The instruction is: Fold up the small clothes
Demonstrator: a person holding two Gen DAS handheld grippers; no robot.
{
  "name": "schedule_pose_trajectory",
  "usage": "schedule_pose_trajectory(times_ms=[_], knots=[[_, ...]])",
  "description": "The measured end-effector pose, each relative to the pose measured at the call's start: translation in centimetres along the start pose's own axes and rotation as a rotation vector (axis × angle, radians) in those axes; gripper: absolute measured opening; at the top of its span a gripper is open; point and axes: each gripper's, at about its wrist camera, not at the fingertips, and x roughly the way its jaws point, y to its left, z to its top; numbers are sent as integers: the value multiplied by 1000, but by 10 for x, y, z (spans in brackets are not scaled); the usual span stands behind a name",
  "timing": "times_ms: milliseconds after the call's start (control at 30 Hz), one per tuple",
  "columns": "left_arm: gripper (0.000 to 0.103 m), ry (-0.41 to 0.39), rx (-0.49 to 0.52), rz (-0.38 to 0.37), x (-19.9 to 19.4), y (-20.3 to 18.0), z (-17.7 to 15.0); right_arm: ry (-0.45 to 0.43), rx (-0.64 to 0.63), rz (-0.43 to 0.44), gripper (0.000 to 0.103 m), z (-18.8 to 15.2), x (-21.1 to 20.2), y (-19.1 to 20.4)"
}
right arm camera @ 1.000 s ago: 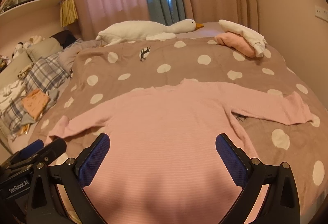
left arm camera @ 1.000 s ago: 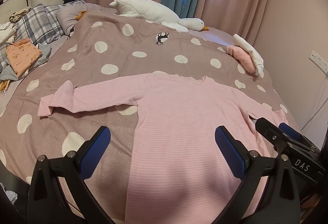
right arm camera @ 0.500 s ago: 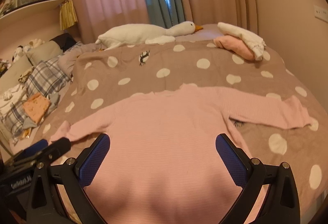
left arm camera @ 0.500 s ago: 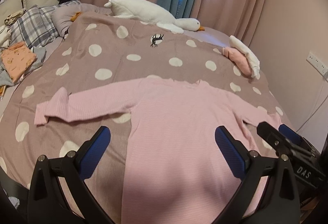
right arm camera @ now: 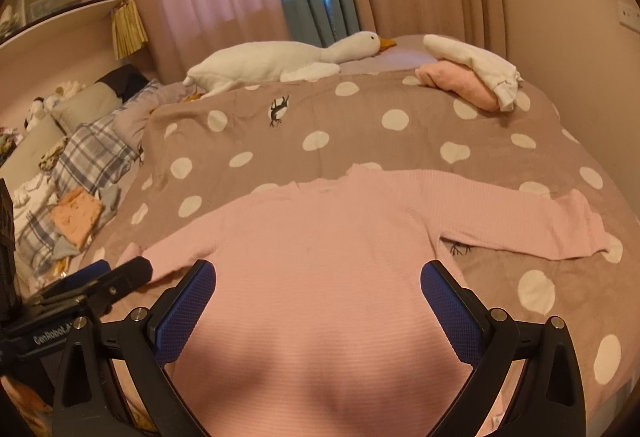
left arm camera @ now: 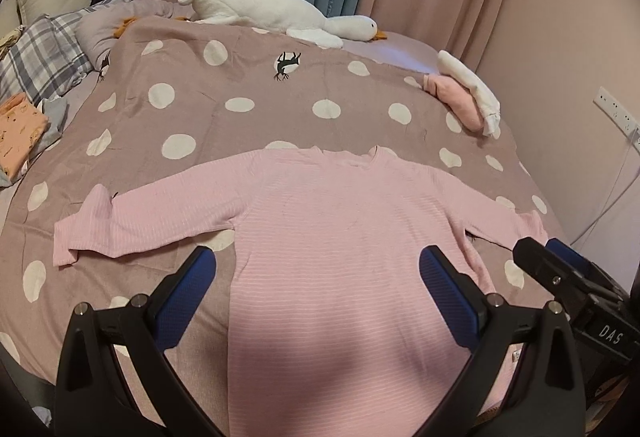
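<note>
A pink striped long-sleeved top (left arm camera: 344,237) lies flat on the bed, neck away from me, both sleeves spread out; it also shows in the right wrist view (right arm camera: 320,261). My left gripper (left arm camera: 316,277) is open and empty above the top's lower left part. My right gripper (right arm camera: 318,289) is open and empty above the top's lower body. Each gripper shows at the other view's edge: the right one (left arm camera: 568,281) and the left one (right arm camera: 100,285). The top's hem is hidden below the fingers.
The bed has a brown cover with white dots (left arm camera: 240,105). A white goose plush (left arm camera: 280,13) lies at the far side. Folded pink and white clothes (left arm camera: 468,97) sit at the far right. Plaid pillows and an orange garment (left arm camera: 20,129) lie at the left.
Both grippers have drawn back and risen a little, so more of the top and bed shows. Both stay open. The top has not moved.
</note>
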Motion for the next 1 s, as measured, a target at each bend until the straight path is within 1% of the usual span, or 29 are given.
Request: schedule_pose_trajectory(times_ms=[100, 167, 267, 333, 400, 467, 667, 700, 733, 767, 800, 867, 900, 933, 967, 1000], knots=[[102, 4, -10, -16, 4, 2, 0, 7, -5, -23, 102, 2, 0, 1], [102, 12, -8, -13, 8, 3, 0, 6, -11, -42, 102, 4, 1, 1], [102, 25, 10, -23, 19, 1, -2, 3, 19, -60, 102, 5, 2, -4], [101, 52, 10, -39, 27, 1, -5, -2, 53, -78, 102, 5, 3, -11], [100, 79, 9, -53, 36, 0, -10, 4, 60, -94, 102, 5, 5, -17], [100, 107, 8, -57, 46, -2, -13, 6, 74, -117, 102, 5, 8, -25], [97, 179, 3, -79, 74, -12, -25, 0, 137, -150, 102, 7, 12, -54], [95, 189, 3, -78, 79, -13, -28, -7, 150, -157, 100, 8, 11, -61], [93, 205, 4, -71, 84, -13, -32, -16, 170, -158, 92, 10, 10, -69], [92, 216, 3, -67, 88, -14, -35, -29, 214, -149, 83, 11, 7, -81], [90, 227, 1, -64, 92, -13, -38, -34, 279, -135, 81, 12, 5, -99], [86, 250, -12, -62, 100, -12, -44, -34, 368, -130, 70, 13, 3, -130], [84, 260, -20, -64, 103, -11, -46, -44, 410, -145, 67, 13, 0, -148], [83, 272, -29, -67, 106, -9, -48, -47, 444, -173, 61, 13, -1, -163], [83, 279, -36, -68, 109, -8, -48, -47, 498, -220, 56, 12, -3, -187], [82, 283, -41, -67, 111, -7, -49, -48, 536, -243, 53, 11, -4, -203]])
